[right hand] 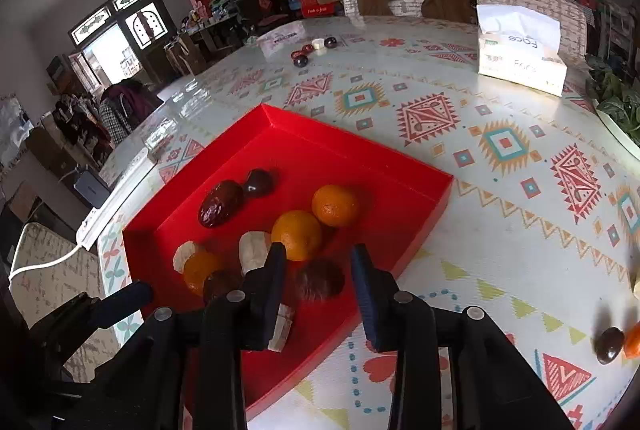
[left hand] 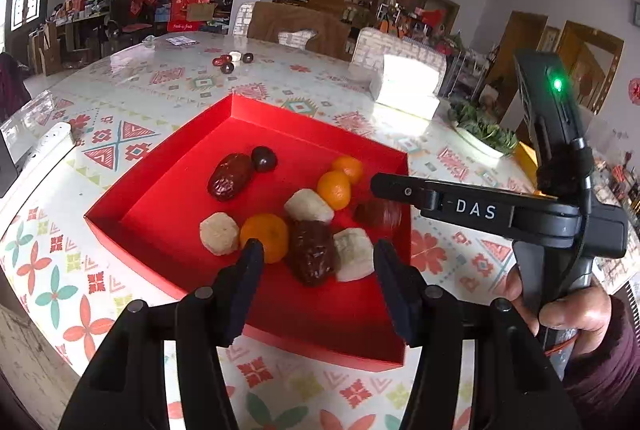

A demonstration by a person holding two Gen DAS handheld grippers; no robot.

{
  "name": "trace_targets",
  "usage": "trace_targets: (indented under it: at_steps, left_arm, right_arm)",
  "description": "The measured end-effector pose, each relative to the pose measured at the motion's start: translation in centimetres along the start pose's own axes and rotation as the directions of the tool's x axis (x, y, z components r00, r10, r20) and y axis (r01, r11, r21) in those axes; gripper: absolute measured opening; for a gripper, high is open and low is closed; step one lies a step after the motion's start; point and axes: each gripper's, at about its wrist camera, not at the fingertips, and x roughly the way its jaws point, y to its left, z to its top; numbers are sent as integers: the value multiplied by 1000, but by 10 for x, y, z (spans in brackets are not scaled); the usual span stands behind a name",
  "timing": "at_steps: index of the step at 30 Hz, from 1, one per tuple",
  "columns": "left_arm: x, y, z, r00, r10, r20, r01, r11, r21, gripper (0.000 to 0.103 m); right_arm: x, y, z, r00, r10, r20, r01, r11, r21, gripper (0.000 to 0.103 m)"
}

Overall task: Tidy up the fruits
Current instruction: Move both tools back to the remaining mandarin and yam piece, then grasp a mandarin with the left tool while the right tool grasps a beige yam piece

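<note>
A red tray (left hand: 168,185) holds small oranges (left hand: 335,189), white peeled pieces (left hand: 219,233) and dark red dates (left hand: 230,175). My left gripper (left hand: 316,258) hovers open over the tray's near part. A date (left hand: 312,254) and a white piece (left hand: 354,254) lie below its gap, and neither touches the pads. My right gripper (right hand: 318,266) is over the tray's right side and also shows in the left wrist view (left hand: 384,189). A blurred date (right hand: 320,280) sits just beneath its jaws, and slim gaps show on both sides of it.
A tissue box (right hand: 520,57) stands far right on the patterned table (right hand: 500,189). Beside it is a plant in a white dish (left hand: 484,133). A loose dark fruit (right hand: 610,344) lies near the right edge, and more fruit (right hand: 312,51) lies far back. A white power strip (left hand: 44,149) runs along the left.
</note>
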Motion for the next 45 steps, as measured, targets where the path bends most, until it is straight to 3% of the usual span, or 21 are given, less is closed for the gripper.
trace_targets:
  at_steps: [11, 17, 23, 26, 33, 42, 43, 45]
  left_arm:
    - [-14, -23, -1, 1000, -17, 25, 16, 1000, 18, 61]
    - [-18, -43, -2, 999, -40, 31, 38, 998, 56, 68]
    - [-4, -77, -6, 997, -74, -9, 74, 990, 116, 69]
    - [2, -96, -11, 996, -88, -32, 92, 984, 154, 69]
    - [10, -123, -14, 994, -85, -65, 97, 974, 202, 69]
    - [24, -144, -16, 990, -100, -95, 120, 964, 238, 70]
    - [27, -147, -15, 989, -103, -101, 125, 963, 240, 70]
    - [34, -155, -14, 987, -114, -117, 140, 959, 247, 70]
  right_arm:
    - [-64, -41, -16, 996, -26, 90, 21, 998, 60, 45]
    - [-134, -117, -40, 975, -153, 159, 123, 975, 182, 49]
    - [-186, -203, -68, 938, -293, 183, 208, 902, 378, 53]
    - [-185, -223, -72, 935, -315, 162, 226, 884, 409, 53]
    - [-138, -243, -60, 962, -254, 97, 192, 887, 420, 53]
    - [-100, -252, -47, 961, -273, 48, 234, 891, 390, 53]
    - [-97, -252, -48, 960, -277, 44, 240, 893, 382, 45]
    - [-96, -251, -49, 958, -282, 48, 245, 894, 376, 44]
